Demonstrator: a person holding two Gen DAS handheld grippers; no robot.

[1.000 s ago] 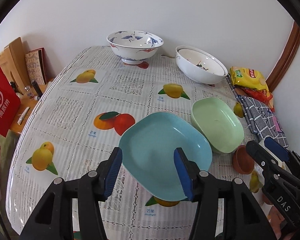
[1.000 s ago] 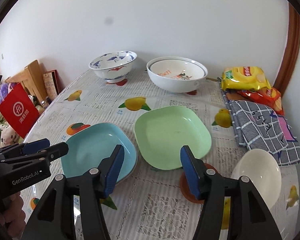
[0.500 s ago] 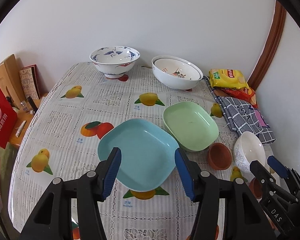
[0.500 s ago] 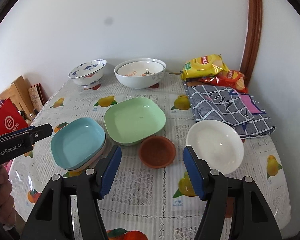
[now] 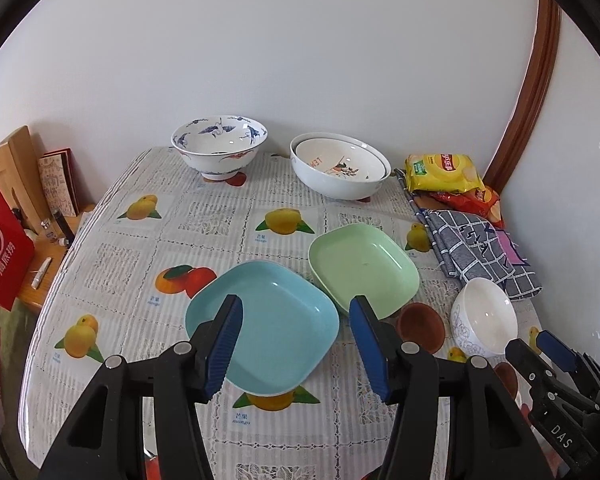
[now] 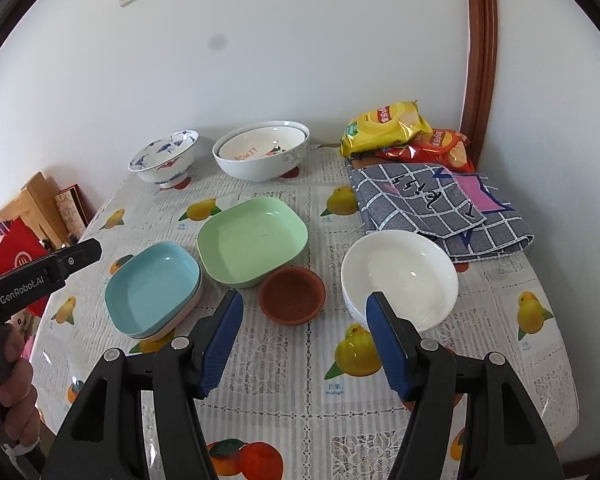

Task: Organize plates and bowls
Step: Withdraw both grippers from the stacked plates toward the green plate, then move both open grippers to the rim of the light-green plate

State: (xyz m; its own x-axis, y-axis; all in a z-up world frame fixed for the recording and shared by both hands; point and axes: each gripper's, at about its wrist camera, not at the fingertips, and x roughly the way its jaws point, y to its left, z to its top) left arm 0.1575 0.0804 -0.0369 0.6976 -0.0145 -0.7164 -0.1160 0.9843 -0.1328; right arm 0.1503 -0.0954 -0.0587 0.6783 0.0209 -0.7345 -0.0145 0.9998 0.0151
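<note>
A blue square plate (image 5: 264,328) (image 6: 152,290) lies on the table, stacked on another plate. A green square plate (image 5: 362,268) (image 6: 252,240) lies beside it. A small brown dish (image 5: 420,326) (image 6: 292,294) and a white bowl (image 5: 484,316) (image 6: 400,276) sit to the right. At the back stand a blue-patterned bowl (image 5: 220,146) (image 6: 164,158) and two nested white bowls (image 5: 340,168) (image 6: 262,154). My left gripper (image 5: 296,346) hangs open above the blue plate. Open and holding nothing, my right gripper (image 6: 304,342) hovers over the tablecloth near the brown dish.
A folded checked cloth (image 6: 440,208) and snack bags (image 6: 388,128) lie at the table's right back corner. A red bag (image 5: 2,244), books and a wooden stand sit on a side shelf at the left. A hand (image 6: 12,384) holds the left tool.
Both grippers have pulled back and risen from the plates, so more of the table shows. The right view has swung right onto the brown dish and white bowl. No dish has moved.
</note>
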